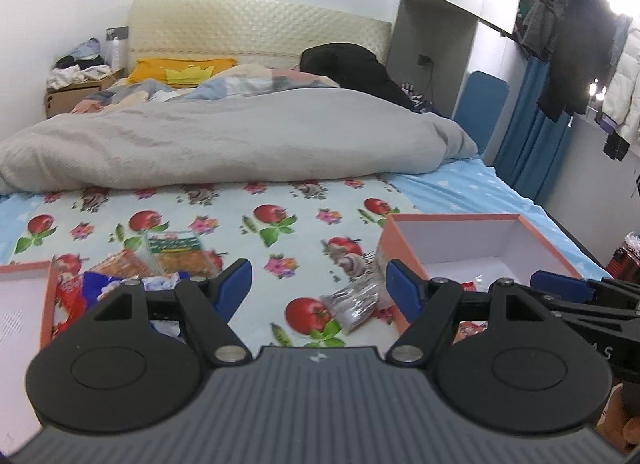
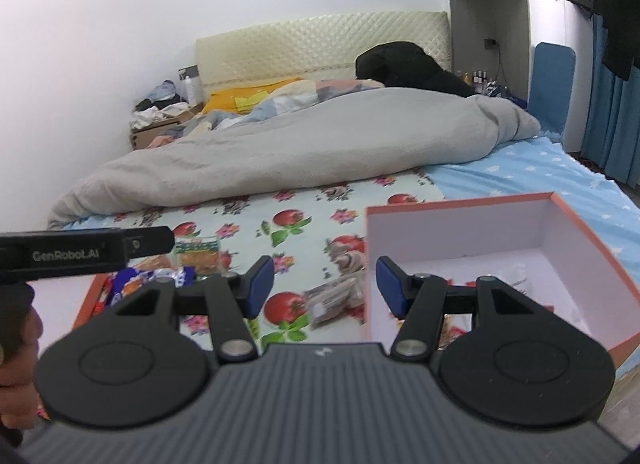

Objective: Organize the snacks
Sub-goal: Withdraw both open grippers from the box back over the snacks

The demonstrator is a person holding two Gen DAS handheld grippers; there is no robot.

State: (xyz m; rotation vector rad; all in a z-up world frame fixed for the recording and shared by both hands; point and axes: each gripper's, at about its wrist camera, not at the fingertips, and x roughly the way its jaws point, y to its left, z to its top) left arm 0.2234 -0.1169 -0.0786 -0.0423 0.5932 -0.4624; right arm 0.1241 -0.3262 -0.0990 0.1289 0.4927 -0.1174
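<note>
- Snacks lie on a fruit-print cloth (image 1: 248, 219) spread over the foot of a bed: a clear pack (image 1: 178, 254) with orange contents and a green label, a second orange pack (image 1: 120, 264) just left of it, and a blue wrapper (image 1: 100, 284) nearer the camera.
- A small silvery packet (image 1: 354, 304) rests on the cloth, touching the left wall of an orange box (image 1: 452, 219).
- The box is open, white inside, and holds a few blurred packets at its bottom.
- A second orange tray (image 1: 24, 268) sits at the left edge; the right wrist view shows wrappers (image 2: 132, 280) heaped beside or in it, which cannot be told.
- The left gripper (image 1: 320, 288) hovers over the cloth with its blue-padded jaws spread wide, holding nothing.
- The right gripper (image 2: 325, 284) is likewise spread and empty, its right finger over the box.
- Beyond the cloth lie a grey duvet (image 1: 224, 135), a cream headboard (image 1: 256, 29) and hanging clothes (image 1: 576, 43).
</note>
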